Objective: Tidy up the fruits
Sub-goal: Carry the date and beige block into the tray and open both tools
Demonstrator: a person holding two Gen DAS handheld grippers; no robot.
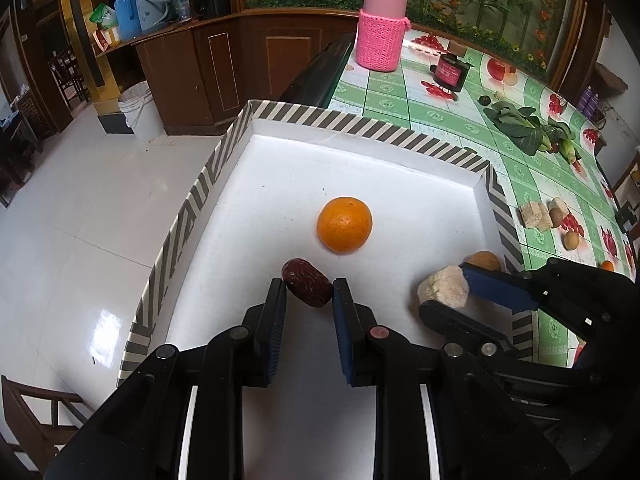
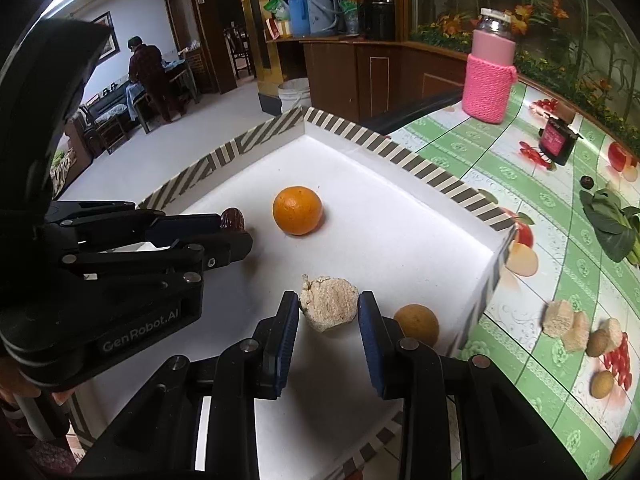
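L hand-held gripper (image 1: 309,294): jaws nearly closed, pads clamped on a date (image 1: 307,288) (dark red, wrinkled), held over the near-left part of the tray (image 1: 360,126). Whether the date touches the tray floor, can't tell. From the R cam the same gripper (image 2: 236,226) comes in from the left w/ the date (image 2: 233,219) at its tips, just left of the orange (image 2: 297,210).

R hand-held gripper (image 2: 329,307): jaws narrow, pads pinching a puffed cake (image 2: 329,308) (pale, crumbly, roughly round), also over the tray (image 2: 400,156), near its right wall. In the L cam it enters from the right (image 1: 452,290) w/ the cake (image 1: 443,290) at its tips.

Tray: white inside, striped rim, sits at the desk (image 1: 420,92) corner on the green fruit-print cloth. Orange (image 1: 344,225) lies loose near the tray's middle, apart from both grippers. A small brown round fruit (image 2: 416,324) lies in the tray by the right wall, just beside the R gripper's right finger; L cam shows it (image 1: 484,261) partly hidden behind that gripper.

Outside the tray on the desk: more cakes (image 2: 566,322) and small brown fruits (image 2: 602,384) to the right, greens (image 1: 524,128), pink knit-sleeved jar (image 1: 382,28), small dark bottle (image 1: 450,72).

Bkgd: a person (image 2: 150,76) stands far off, back to cam.
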